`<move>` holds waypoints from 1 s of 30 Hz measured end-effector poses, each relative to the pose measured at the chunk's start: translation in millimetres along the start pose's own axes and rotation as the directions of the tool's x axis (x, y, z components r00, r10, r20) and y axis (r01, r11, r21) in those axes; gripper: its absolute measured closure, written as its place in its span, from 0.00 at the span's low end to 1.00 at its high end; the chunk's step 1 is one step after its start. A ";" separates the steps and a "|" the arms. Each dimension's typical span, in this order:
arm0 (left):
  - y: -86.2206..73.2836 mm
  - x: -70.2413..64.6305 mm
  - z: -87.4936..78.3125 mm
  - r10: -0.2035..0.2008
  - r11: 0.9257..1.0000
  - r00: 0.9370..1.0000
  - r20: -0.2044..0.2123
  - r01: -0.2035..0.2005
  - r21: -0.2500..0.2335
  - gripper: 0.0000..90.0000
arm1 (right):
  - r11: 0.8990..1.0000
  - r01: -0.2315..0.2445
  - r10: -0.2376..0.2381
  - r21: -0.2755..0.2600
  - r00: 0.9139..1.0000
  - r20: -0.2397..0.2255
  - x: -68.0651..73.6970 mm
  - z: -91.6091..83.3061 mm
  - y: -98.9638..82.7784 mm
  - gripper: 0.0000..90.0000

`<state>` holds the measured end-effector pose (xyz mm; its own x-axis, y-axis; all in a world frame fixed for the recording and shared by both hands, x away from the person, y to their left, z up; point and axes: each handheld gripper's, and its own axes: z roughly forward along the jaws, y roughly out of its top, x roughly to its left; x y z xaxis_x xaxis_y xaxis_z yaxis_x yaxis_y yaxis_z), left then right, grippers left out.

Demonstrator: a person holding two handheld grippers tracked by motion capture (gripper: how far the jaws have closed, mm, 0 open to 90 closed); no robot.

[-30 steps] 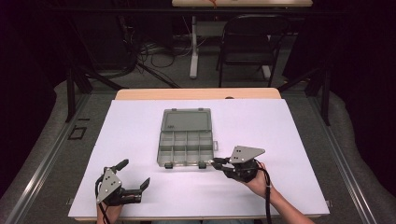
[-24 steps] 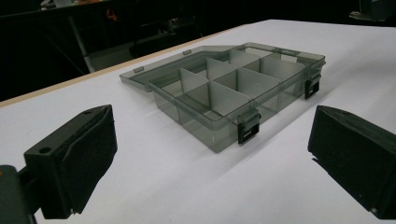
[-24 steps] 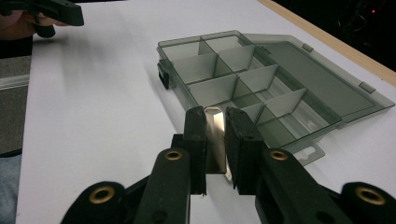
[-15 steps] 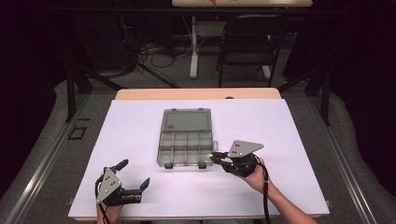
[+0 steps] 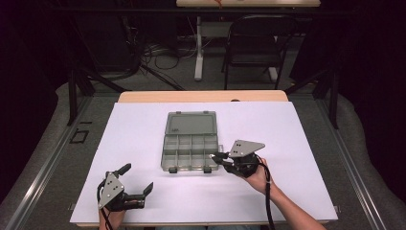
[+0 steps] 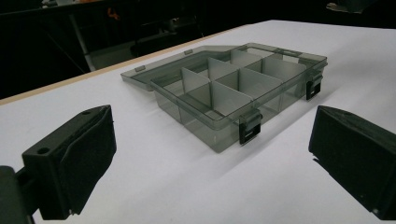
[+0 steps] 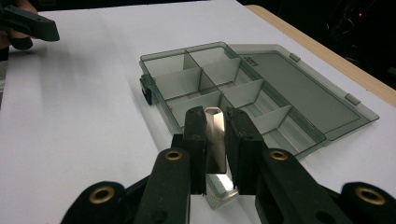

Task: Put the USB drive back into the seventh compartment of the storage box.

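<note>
Right gripper [image 5: 216,156] has crept nearer the open organizer box [image 5: 190,142] since earlier, clamping a clear divider [image 7: 215,140]; left gripper [image 5: 138,179] unmoved, wide open, empty; we can't see the divider's lower end.

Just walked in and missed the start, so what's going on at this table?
A person works with hand-held tongs at a white-covered table. The right tongs are shut on a small clear piece, holding it at the near right corner of a grey compartment box whose lid lies open flat behind it. The compartments look empty. The left tongs rest open near the table's front left, off from the box.
</note>
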<state>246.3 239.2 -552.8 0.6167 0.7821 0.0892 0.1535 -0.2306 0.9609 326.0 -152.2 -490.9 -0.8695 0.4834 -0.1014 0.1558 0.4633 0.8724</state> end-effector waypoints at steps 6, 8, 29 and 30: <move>-0.1 0.5 0.5 0.003 1.000 1.000 0.002 -0.003 0.007 0.00 | 1.000 -0.003 0.003 0.010 1.000 0.002 0.6 6.8 2.1 0.88; -0.1 0.6 0.4 0.001 1.000 1.000 0.001 -0.001 0.007 0.00 | 1.000 -0.002 0.002 0.008 1.000 0.003 0.9 8.7 3.3 0.88; 0.6 1.2 0.4 -0.001 1.000 1.000 -0.004 0.001 0.007 0.00 | 1.000 0.004 -0.005 0.027 1.000 0.025 -0.1 28.9 18.4 0.88; 0.5 1.3 0.4 -0.002 1.000 1.000 -0.004 0.002 0.006 0.00 | 1.000 0.005 -0.006 0.028 1.000 0.026 -0.2 30.2 19.2 0.88</move>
<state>247.5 239.8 -552.3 0.6137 0.7845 0.0887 0.1590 -0.2328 0.9594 343.3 -121.0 -488.5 -0.8578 0.5001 -0.1187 0.1646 0.4860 0.8583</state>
